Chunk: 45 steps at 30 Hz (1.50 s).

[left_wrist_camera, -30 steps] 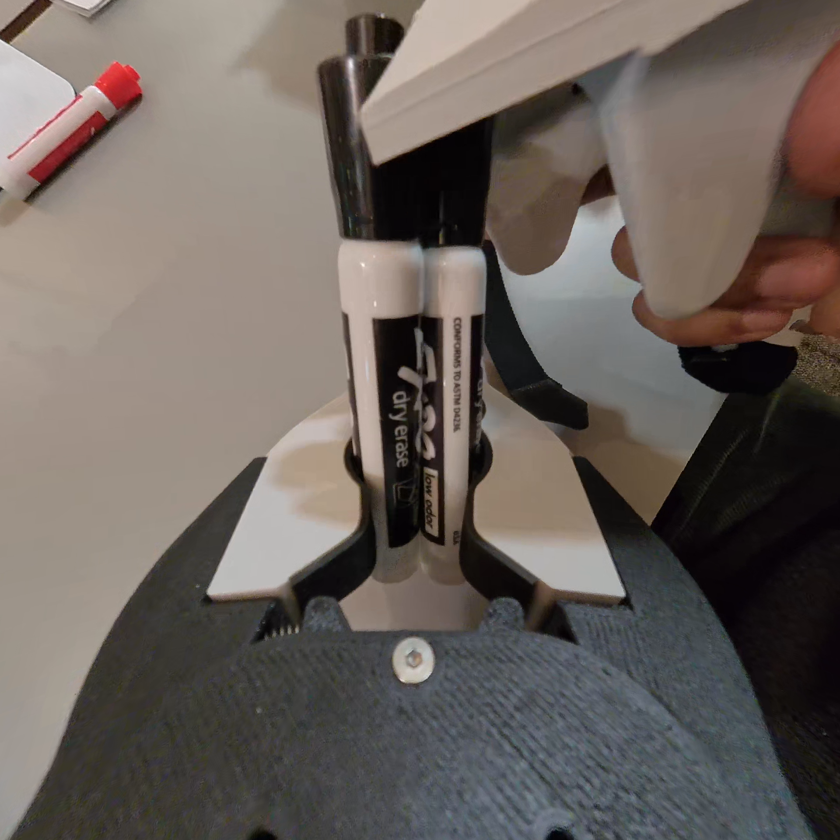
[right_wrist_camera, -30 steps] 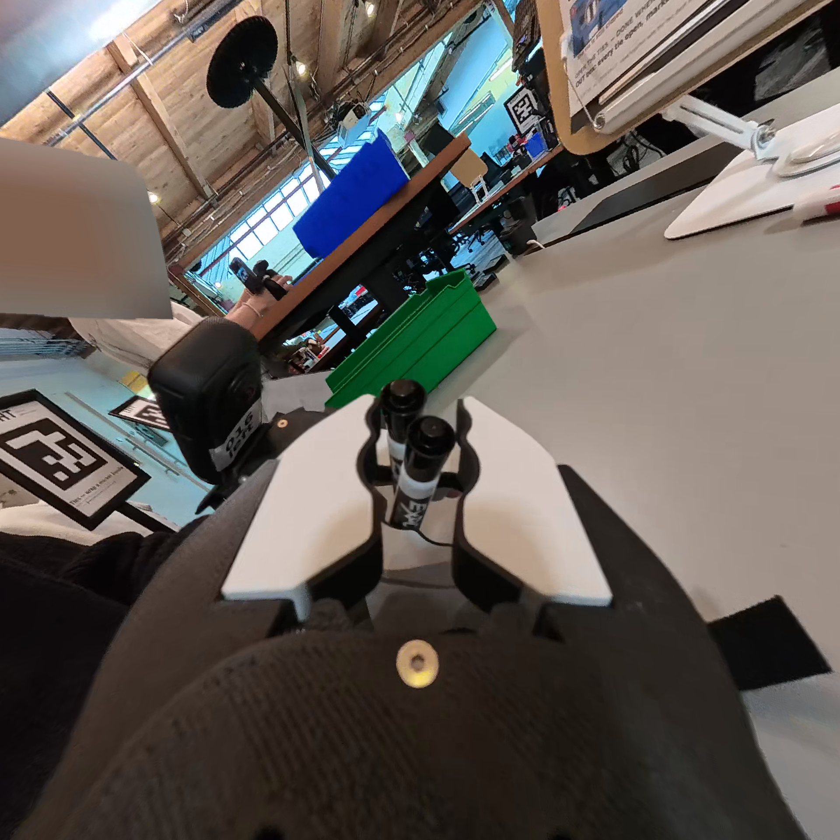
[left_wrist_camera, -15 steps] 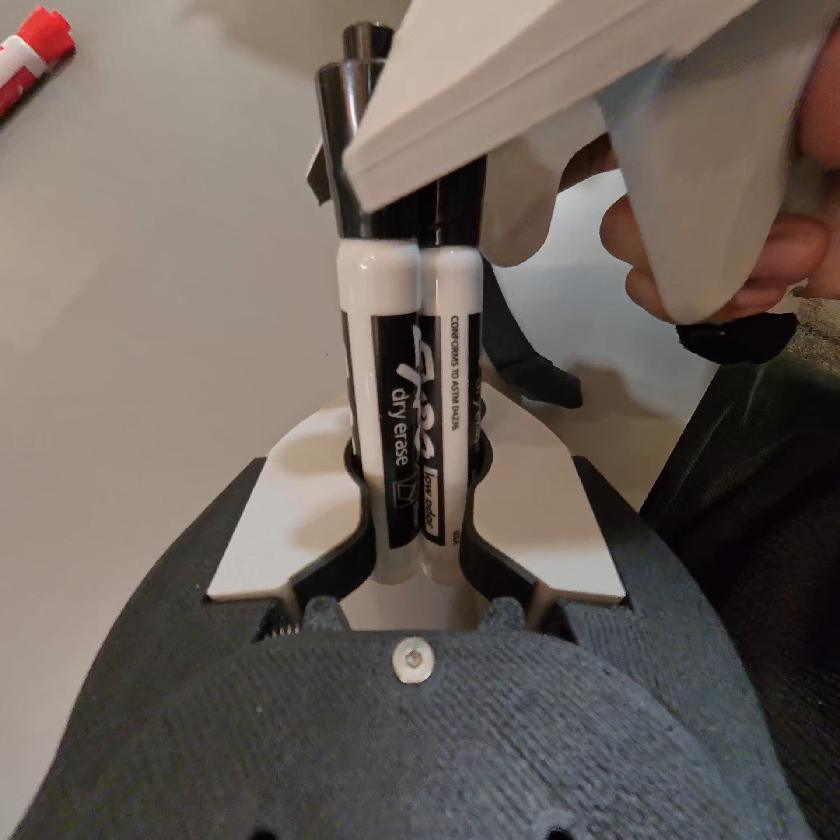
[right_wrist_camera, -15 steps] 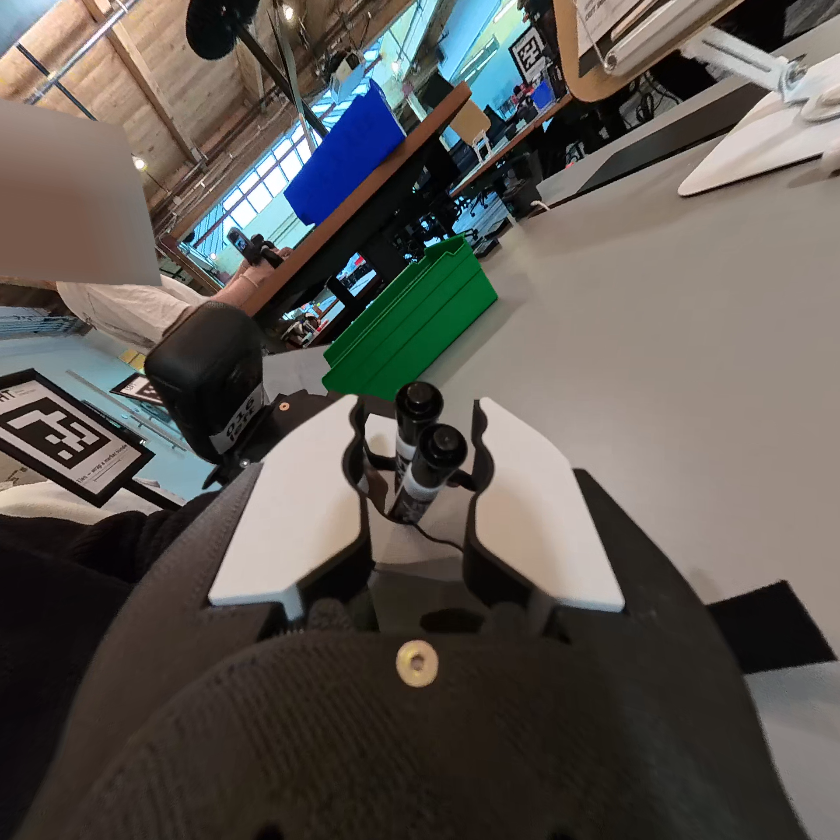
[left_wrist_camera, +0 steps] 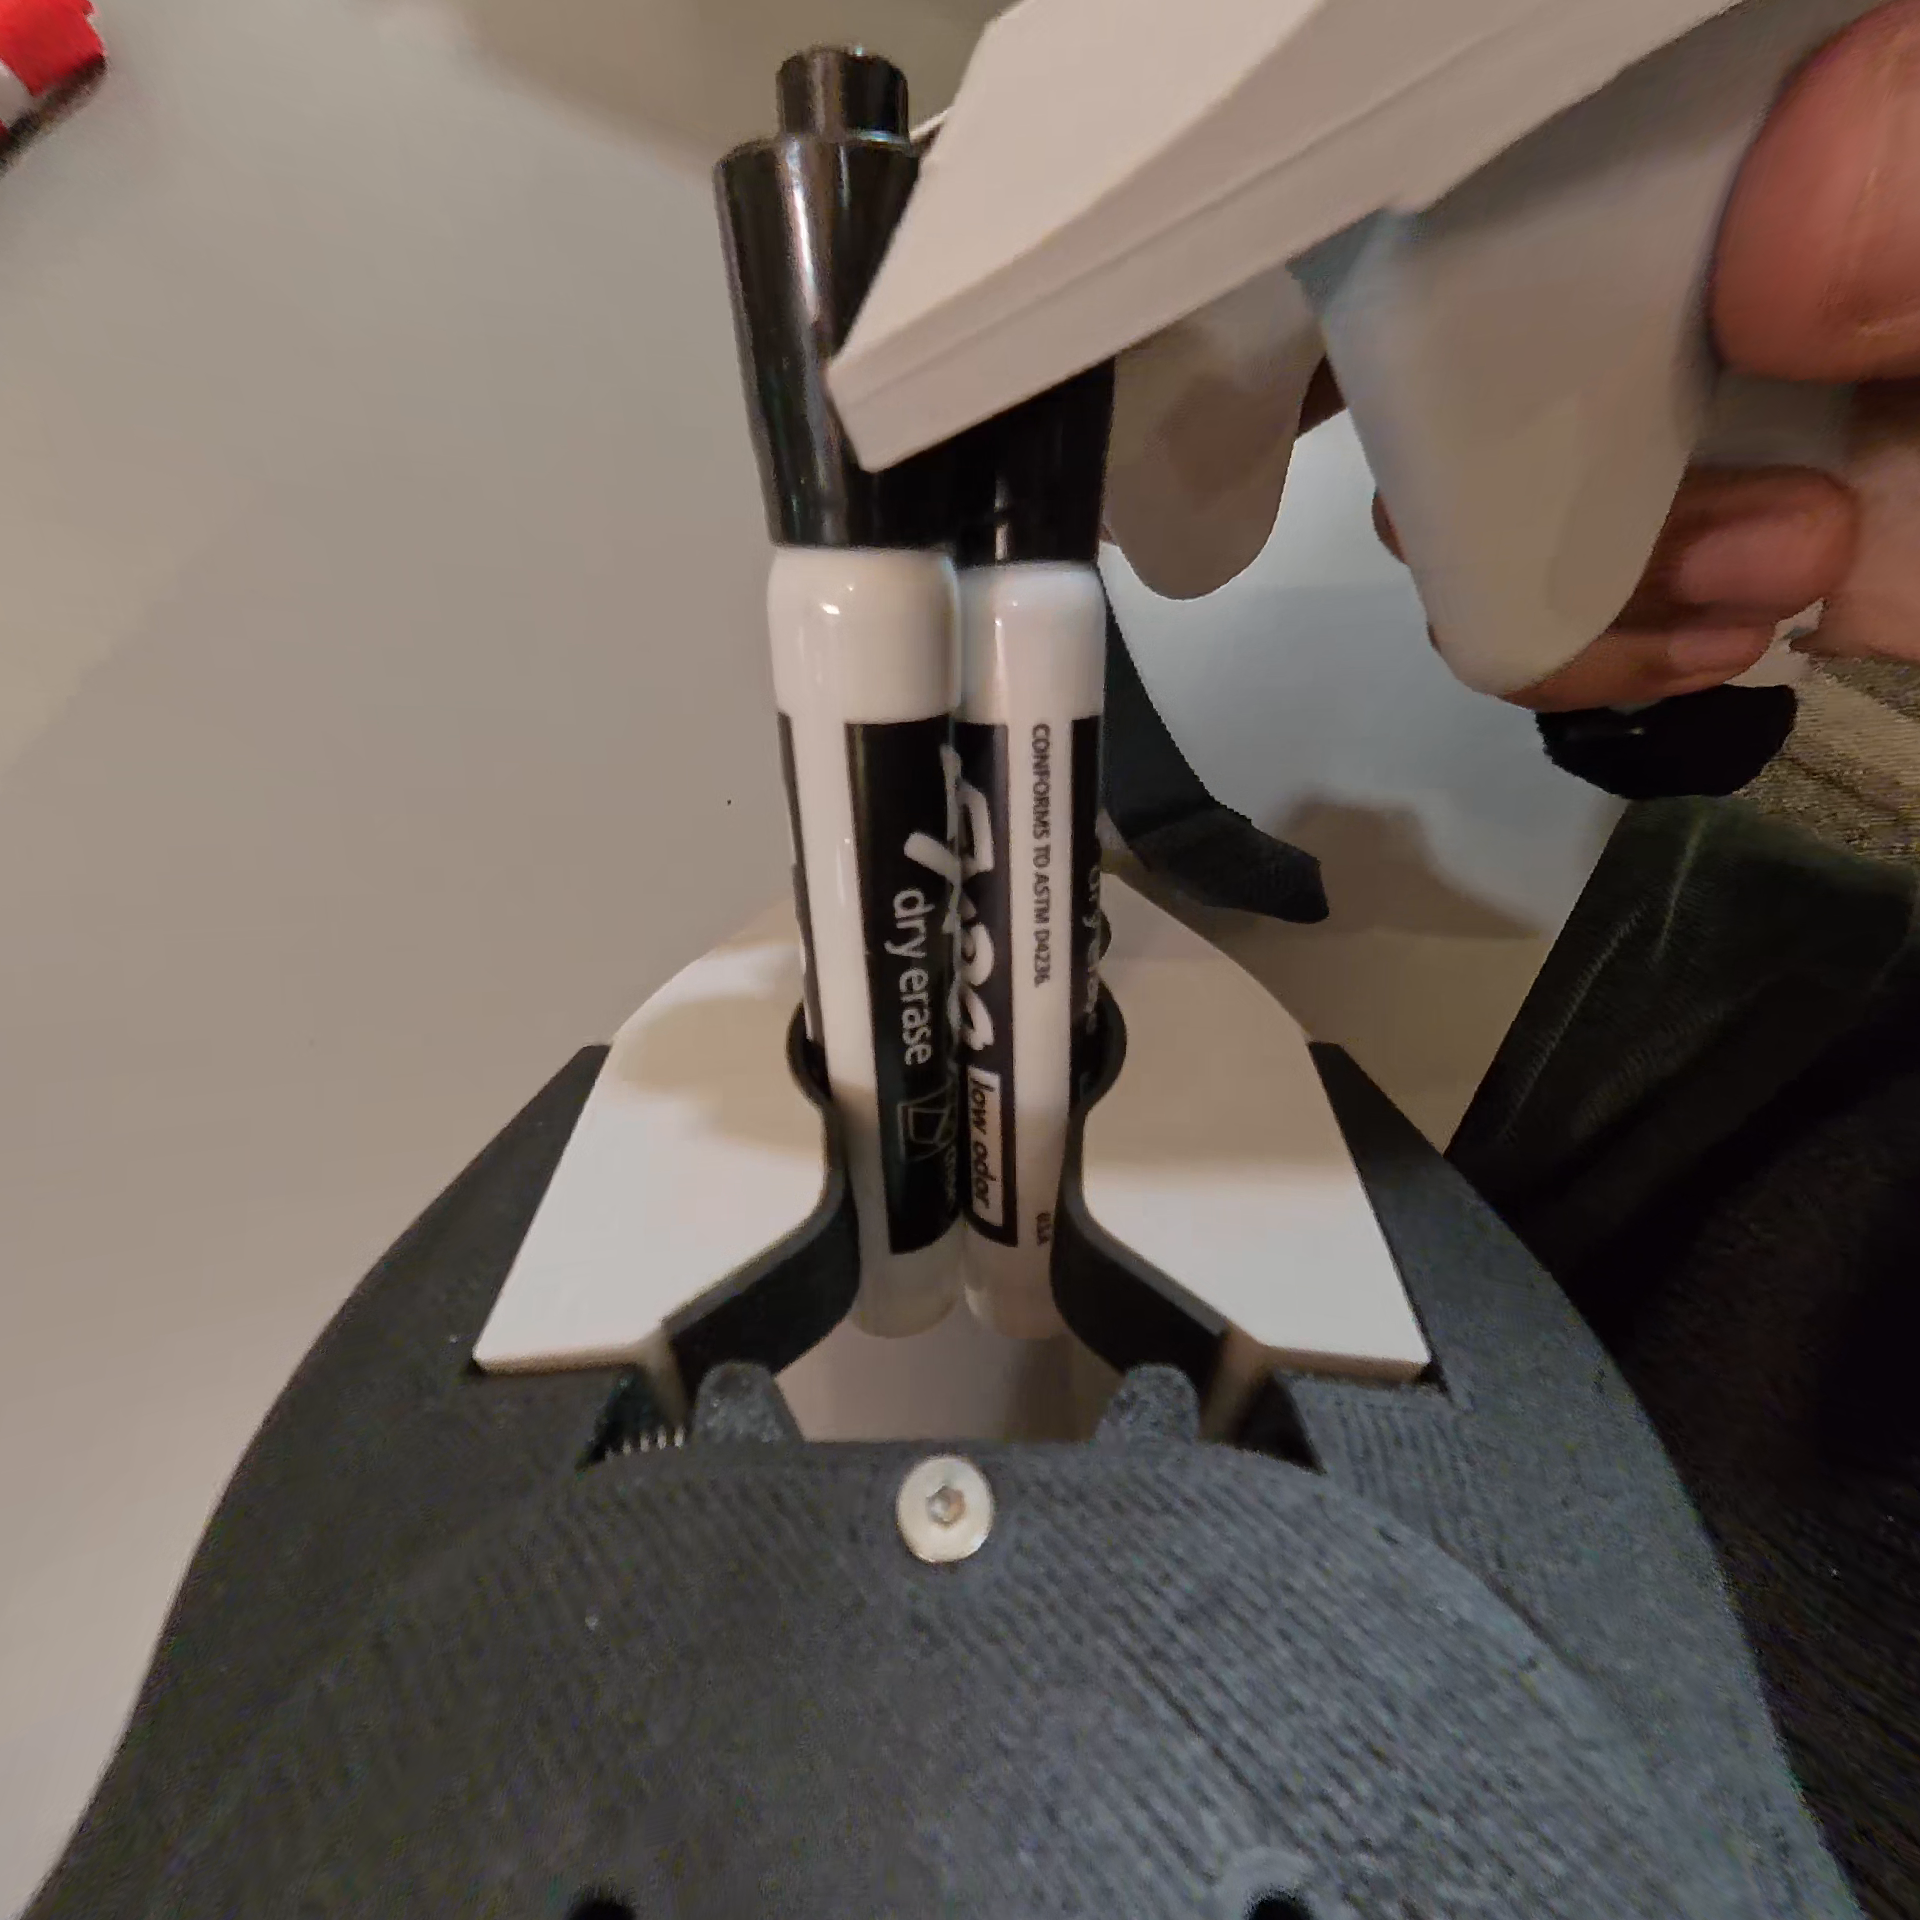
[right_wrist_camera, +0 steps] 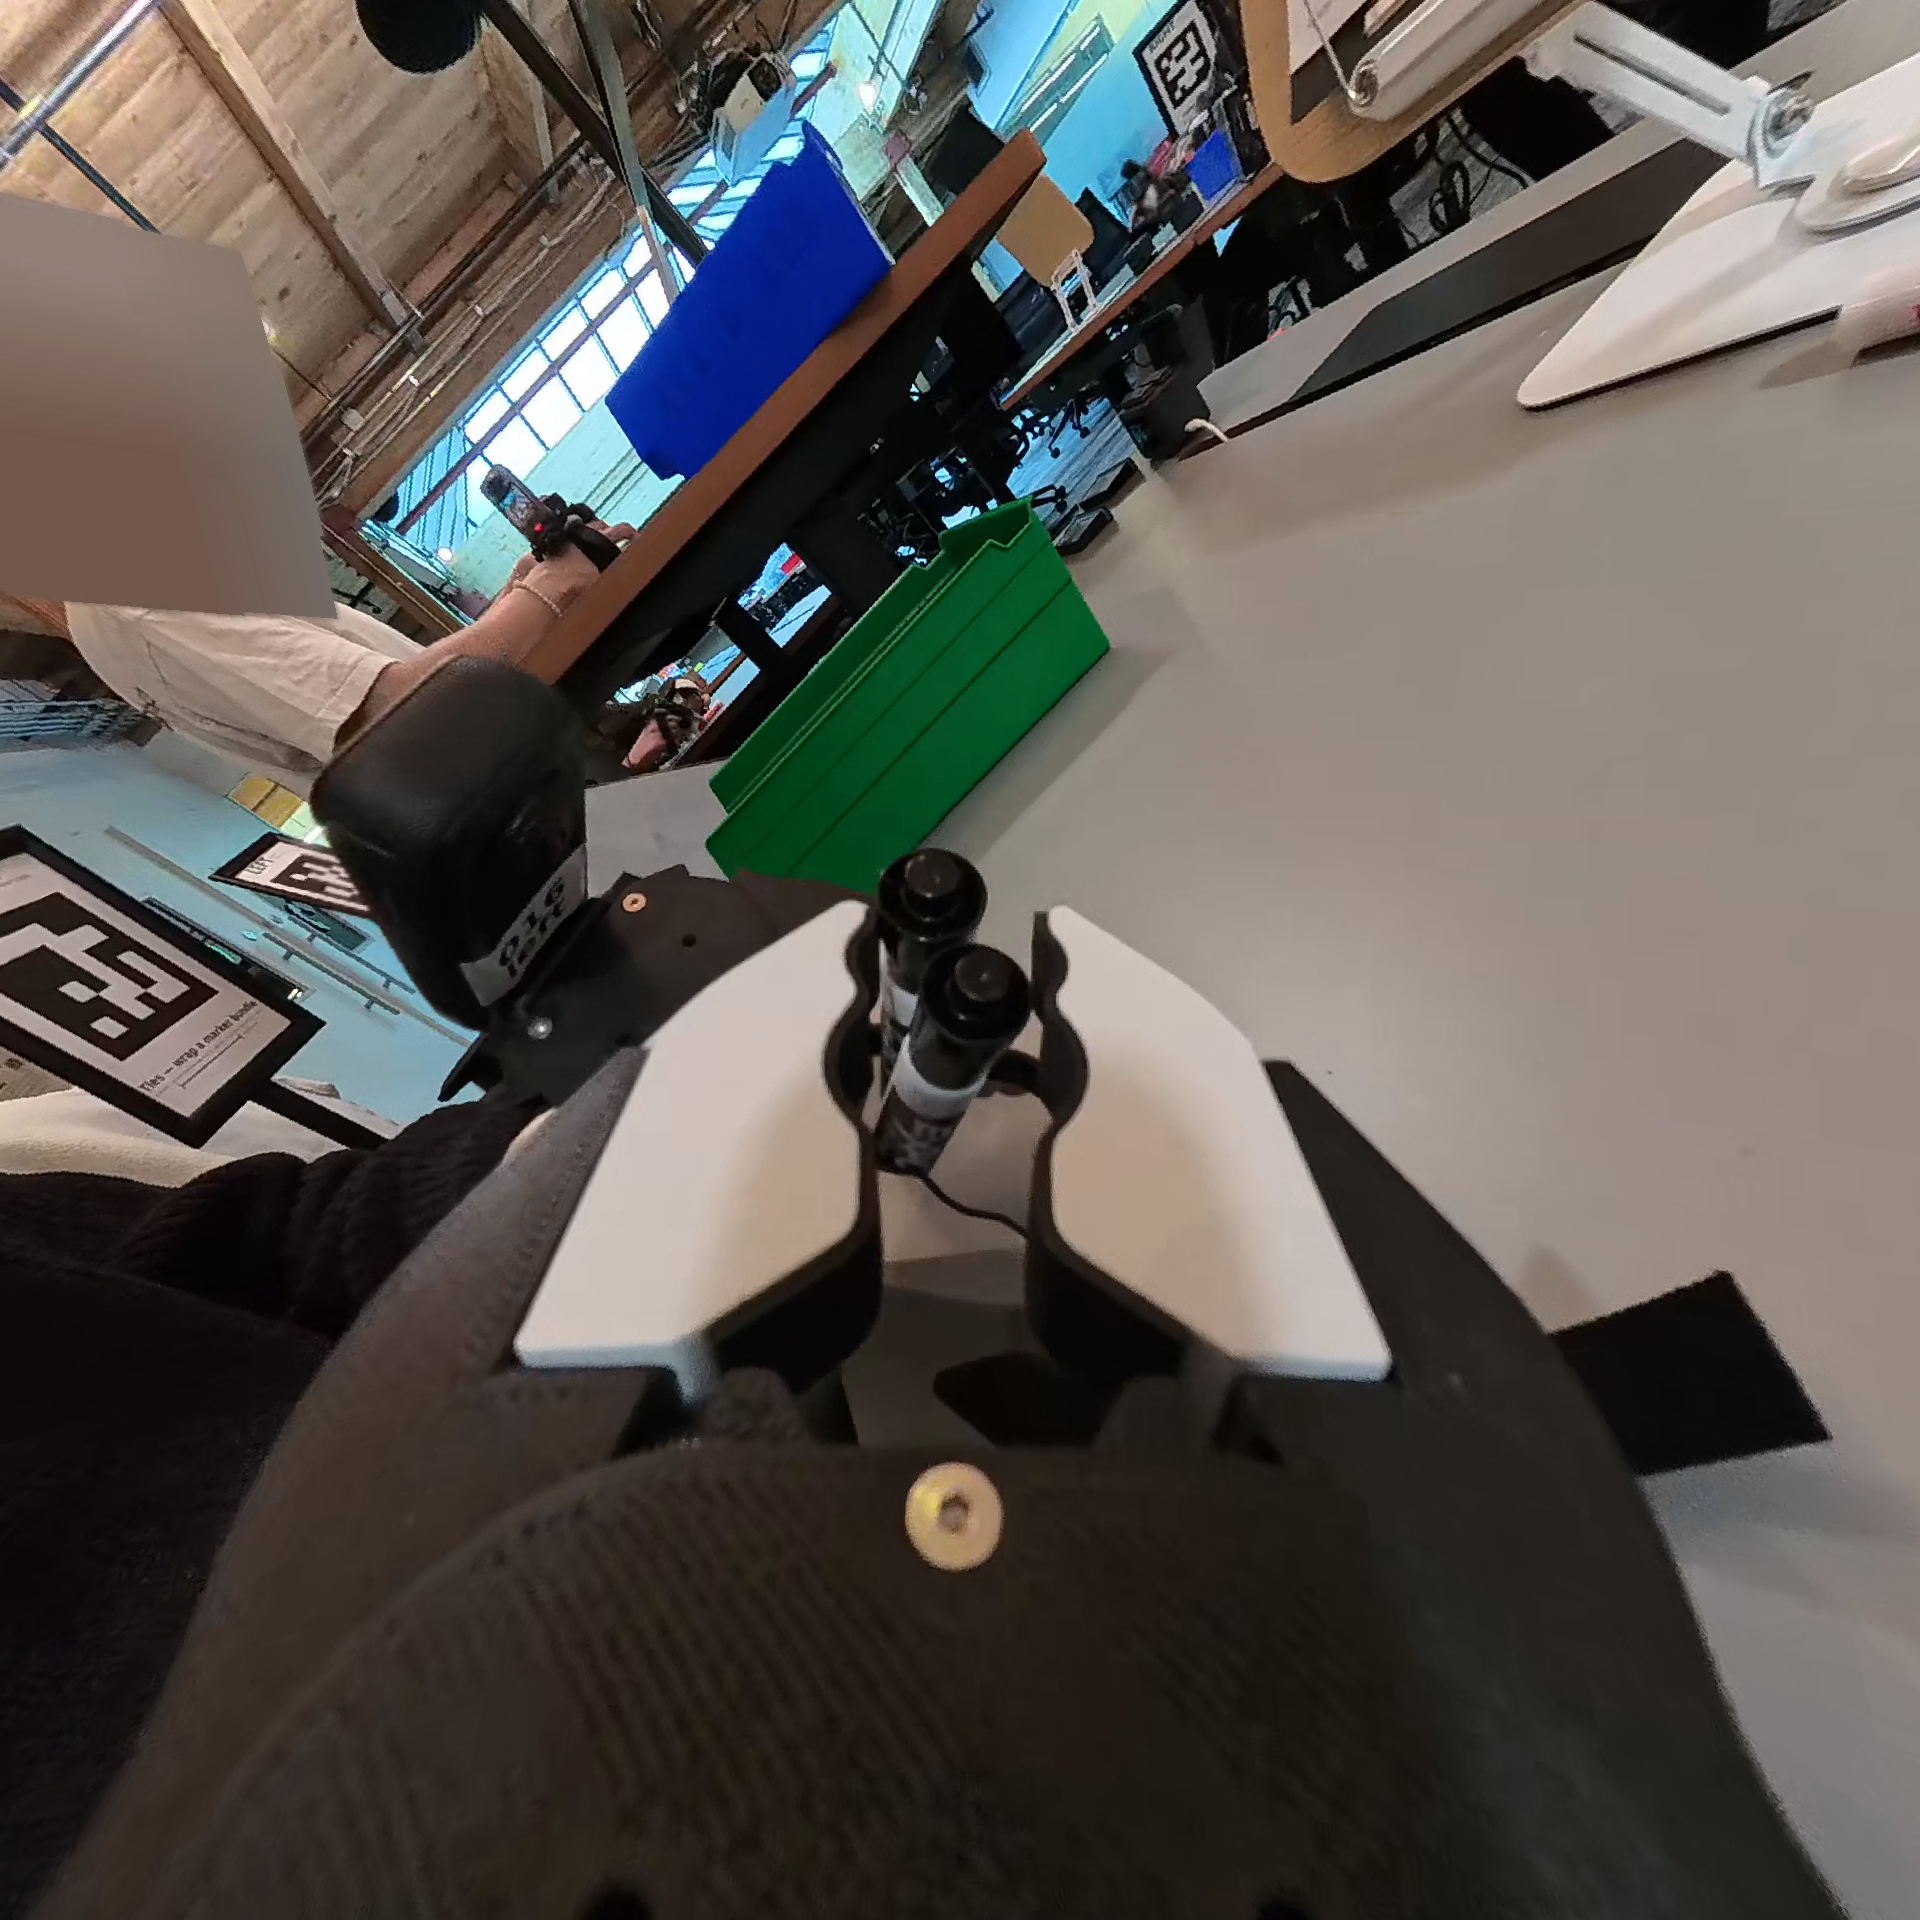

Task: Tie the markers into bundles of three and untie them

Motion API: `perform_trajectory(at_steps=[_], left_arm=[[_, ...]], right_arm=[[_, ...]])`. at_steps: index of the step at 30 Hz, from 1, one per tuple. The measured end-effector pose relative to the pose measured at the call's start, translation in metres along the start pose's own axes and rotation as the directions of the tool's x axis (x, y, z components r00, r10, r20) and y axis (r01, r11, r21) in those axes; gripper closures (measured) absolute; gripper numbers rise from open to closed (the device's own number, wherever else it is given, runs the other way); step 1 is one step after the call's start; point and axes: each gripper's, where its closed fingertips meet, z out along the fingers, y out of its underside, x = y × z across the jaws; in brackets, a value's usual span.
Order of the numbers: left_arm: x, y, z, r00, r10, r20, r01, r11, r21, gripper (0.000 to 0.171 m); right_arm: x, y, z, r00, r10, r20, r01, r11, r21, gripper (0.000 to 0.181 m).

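Since the frame a second ago, right gripper (right_wrist_camera: 951, 1023) jaws have spread wider, and in the left wrist view the red marker (left_wrist_camera: 42, 52) has slid almost out of the top-left corner. Right jaws are now standing open on either side of the black caps, a gap showing on both sides, no contact that I can see. Left gripper (left_wrist_camera: 961, 1049) jaws are clamping the marker bundle (left_wrist_camera: 935, 904) around the white barrels, just below the printed bands; the bundle is pointing straight forward along the fingers, caps at the far end. Two barrels are showing side by side, with a third partly hidden behind them. In the left wrist view, one white finger (left_wrist_camera: 1143, 239) of the right gripper is crossing over the caps from the upper right, with a person's hand (left_wrist_camera: 1714, 436) wrapped on its handle. A black strap (left_wrist_camera: 1226, 862) is lying on the grey worktop (left_wrist_camera: 364, 623) just right of the bundle; in the right wrist view a black strap is poking out at the lower right. Farther out on the worktop, a green bin is sitting (right_wrist_camera: 914, 707) well beyond the caps, and a white flat stand base (right_wrist_camera: 1714, 281) is sitting at the far right. Another person is standing behind at the left, holding a device.
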Motion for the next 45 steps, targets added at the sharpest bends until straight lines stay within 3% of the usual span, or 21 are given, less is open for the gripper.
perform_trajectory(at_steps=[4, 11, 16, 20, 24, 34, 41, 45], left_arm=[[0.004, -0.002, 0.0, 0.998, -0.044, -0.05, 0.045, 0.999, 0.014, 0.126], [-0.008, -0.002, -0.003, 0.999, 0.015, 0.028, -0.016, 1.0, 0.026, 0.126], [-0.007, -0.001, -0.002, 0.999, -0.035, -0.013, 0.035, 0.999, 0.03, 0.126], [-0.008, 0.001, -0.001, 0.997, -0.068, -0.034, 0.069, 0.997, 0.026, 0.126], [-0.007, 0.001, 0.0, 0.996, -0.08, -0.044, 0.081, 0.996, 0.025, 0.126], [-0.006, 0.006, 0.003, 0.995, -0.083, -0.046, 0.083, 0.997, 0.0, 0.126], [-0.001, 0.007, 0.004, 0.998, -0.055, -0.043, 0.054, 0.998, -0.014, 0.126], [0.004, 0.006, 0.005, 0.998, -0.043, -0.05, 0.042, 0.999, -0.018, 0.126]], right_arm=[[0.001, 0.001, 0.0, 1.0, 0.012, 0.001, -0.012, 1.0, -0.004, 0.151], [0.002, 0.003, 0.0, 1.0, 0.02, -0.006, -0.02, 1.0, -0.016, 0.14], [0.002, 0.006, 0.0, 0.999, 0.033, -0.002, -0.033, 0.999, -0.032, 0.141], [0.003, 0.012, 0.003, 1.0, 0.018, -0.018, -0.019, 0.998, -0.067, 0.145], [0.002, 0.015, 0.003, 1.0, 0.008, -0.017, -0.01, 0.996, -0.084, 0.162], [0.003, 0.018, 0.003, 0.999, 0.038, -0.014, -0.039, 0.994, -0.102, 0.163], [0.006, 0.019, 0.004, 0.999, 0.05, -0.022, -0.052, 0.994, -0.095, 0.139], [0.005, 0.021, 0.006, 0.999, 0.043, -0.029, -0.045, 0.994, -0.099, 0.142]])
